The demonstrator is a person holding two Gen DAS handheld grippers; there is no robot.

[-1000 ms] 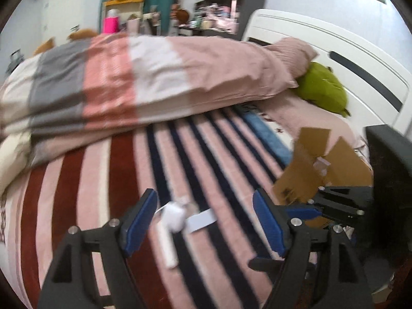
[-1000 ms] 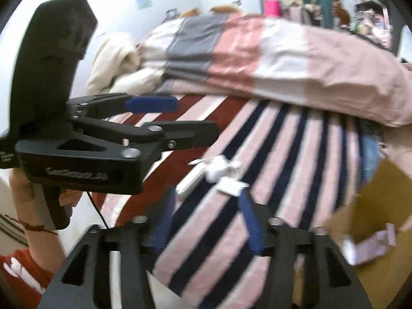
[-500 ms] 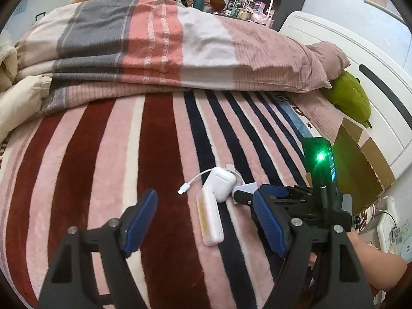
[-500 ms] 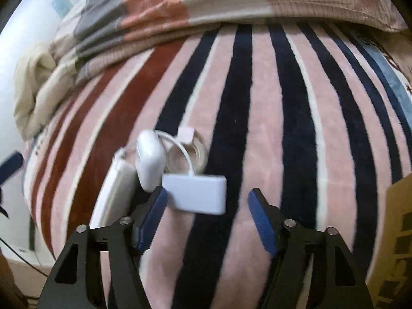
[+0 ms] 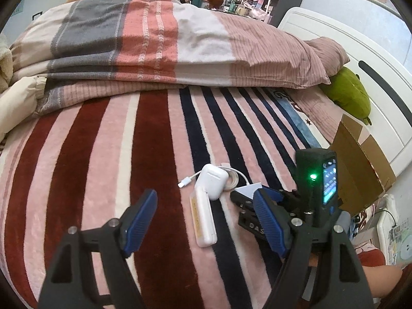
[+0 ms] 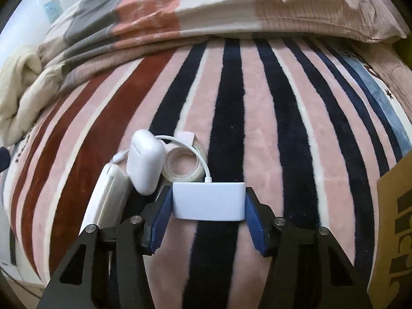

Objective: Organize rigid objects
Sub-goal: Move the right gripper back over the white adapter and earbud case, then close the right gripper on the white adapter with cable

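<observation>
A small pile of white things lies on the striped blanket (image 5: 103, 154). It holds an earbud case (image 6: 145, 163), a clear tape roll (image 6: 184, 166), a thin cable (image 6: 203, 164), a long flat white device (image 6: 105, 198) and a white rectangular adapter (image 6: 208, 200). My right gripper (image 6: 208, 206) points down at the adapter, its jaws closing with both blue pads against the adapter's short ends. My left gripper (image 5: 204, 200) hovers open just short of the pile, in line with the long flat device (image 5: 203, 221) and the earbud case (image 5: 213, 180). Nothing is between its fingers.
A folded striped duvet (image 5: 154, 38) lies across the far side of the bed. A green plush toy (image 5: 347, 95) rests by the white headboard (image 5: 373, 59). An open cardboard box (image 5: 360, 170) stands at the bed's right edge, close to the pile. A person's forearm (image 5: 381, 283) shows at lower right.
My right gripper has dropped to the blanket and narrowed its jaws round the white adapter. My left gripper sank towards the pile earlier, then held still and stayed open.
</observation>
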